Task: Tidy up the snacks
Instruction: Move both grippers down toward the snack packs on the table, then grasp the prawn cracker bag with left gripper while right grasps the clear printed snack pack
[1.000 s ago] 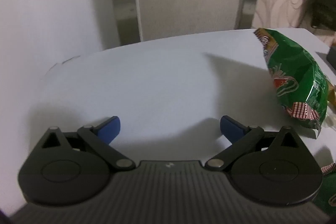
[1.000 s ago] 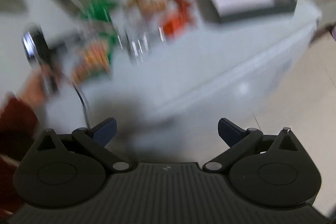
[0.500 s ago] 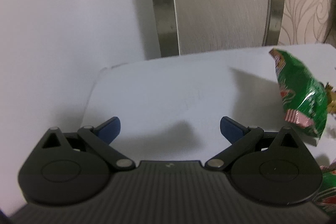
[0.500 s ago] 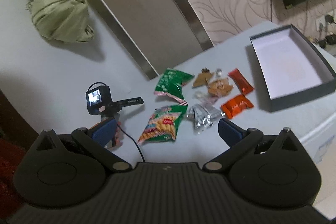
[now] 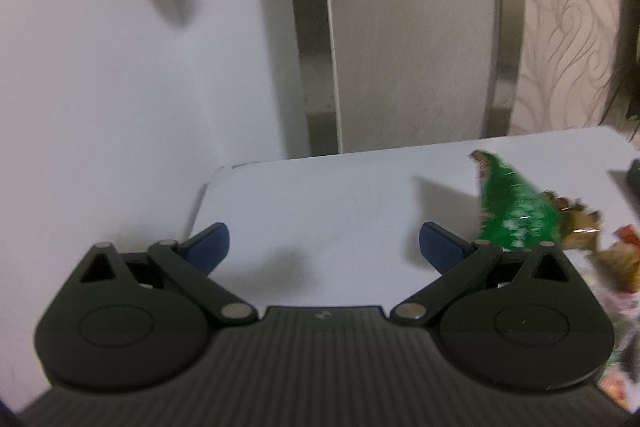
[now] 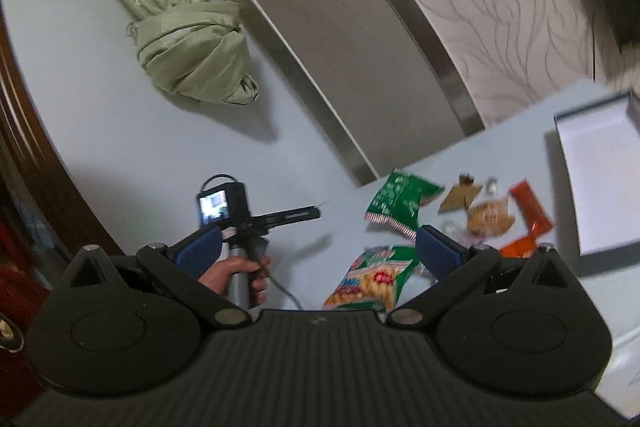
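Observation:
Several snack packets lie in a loose group on a white table (image 6: 500,147). A green chip bag (image 6: 400,199) lies at the far side, with a green and orange bag (image 6: 376,279) nearer me. Small brown and orange packets (image 6: 528,205) lie to their right. My right gripper (image 6: 318,251) is open and empty, raised above the table's near edge. My left gripper (image 5: 324,247) is open and empty over bare table, with the green chip bag (image 5: 516,211) to its right. The right wrist view shows a hand (image 6: 236,273) holding the left gripper's handle at the table's left end.
An open dark box with a white inside (image 6: 600,179) sits at the table's right end. A knotted green cloth (image 6: 192,59) hangs on the wall behind. A steel-edged panel (image 5: 408,27) stands behind the table, and patterned wallpaper (image 6: 500,7) lies to its right.
Both grippers have risen and tilted up, so more wall shows and the snacks sit lower and smaller. The right view went from motion blur to a steadier look at the table. Both stay open.

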{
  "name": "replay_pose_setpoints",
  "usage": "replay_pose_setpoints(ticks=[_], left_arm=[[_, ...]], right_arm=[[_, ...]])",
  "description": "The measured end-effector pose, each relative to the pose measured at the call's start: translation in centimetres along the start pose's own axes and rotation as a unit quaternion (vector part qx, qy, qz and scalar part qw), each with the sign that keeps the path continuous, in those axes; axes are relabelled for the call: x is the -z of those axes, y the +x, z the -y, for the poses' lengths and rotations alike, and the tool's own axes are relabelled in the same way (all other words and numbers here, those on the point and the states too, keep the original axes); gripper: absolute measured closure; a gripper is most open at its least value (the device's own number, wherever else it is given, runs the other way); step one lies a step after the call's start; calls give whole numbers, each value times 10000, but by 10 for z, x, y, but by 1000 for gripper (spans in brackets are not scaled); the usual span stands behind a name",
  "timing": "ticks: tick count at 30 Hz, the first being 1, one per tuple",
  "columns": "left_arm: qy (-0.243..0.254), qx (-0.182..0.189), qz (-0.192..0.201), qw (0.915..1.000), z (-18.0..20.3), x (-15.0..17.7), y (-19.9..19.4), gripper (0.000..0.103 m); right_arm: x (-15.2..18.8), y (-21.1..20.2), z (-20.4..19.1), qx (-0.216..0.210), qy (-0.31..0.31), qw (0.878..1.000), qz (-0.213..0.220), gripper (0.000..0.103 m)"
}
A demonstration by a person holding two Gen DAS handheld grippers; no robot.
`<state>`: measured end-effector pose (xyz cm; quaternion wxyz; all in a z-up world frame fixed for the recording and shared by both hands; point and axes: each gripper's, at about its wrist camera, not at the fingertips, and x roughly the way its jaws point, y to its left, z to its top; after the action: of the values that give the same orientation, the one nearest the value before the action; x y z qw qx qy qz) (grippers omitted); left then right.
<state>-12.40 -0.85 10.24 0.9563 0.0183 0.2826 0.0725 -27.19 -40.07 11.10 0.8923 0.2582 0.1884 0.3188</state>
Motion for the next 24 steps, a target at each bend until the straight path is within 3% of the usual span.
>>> replay_pose_setpoints(ticks=[6,10,14,18,20,24], left_arm=[[-175,624,-59,9979,24,12,-24,0],[-410,970,-150,9943,53,32,-43,0],[-157,921,-75,9956,97,54,-60,0],[739,832,-150,9937,136,77,-60,0],[932,737,-237,9926,142,85,-55,0],[868,544,-397,9939,133,91,-43,0]], right_arm=[[-3,2,-2,-205,-96,9997,-27,0],[-6,8,4,-89,15,9998,-161,0],[-5,15,10,-81,180,9992,-353,0],[-4,15,16,-99,320,9982,-490,0],[-3,14,17,-110,356,9978,-542,0],[-1,4,19,-86,365,9979,-529,0]])
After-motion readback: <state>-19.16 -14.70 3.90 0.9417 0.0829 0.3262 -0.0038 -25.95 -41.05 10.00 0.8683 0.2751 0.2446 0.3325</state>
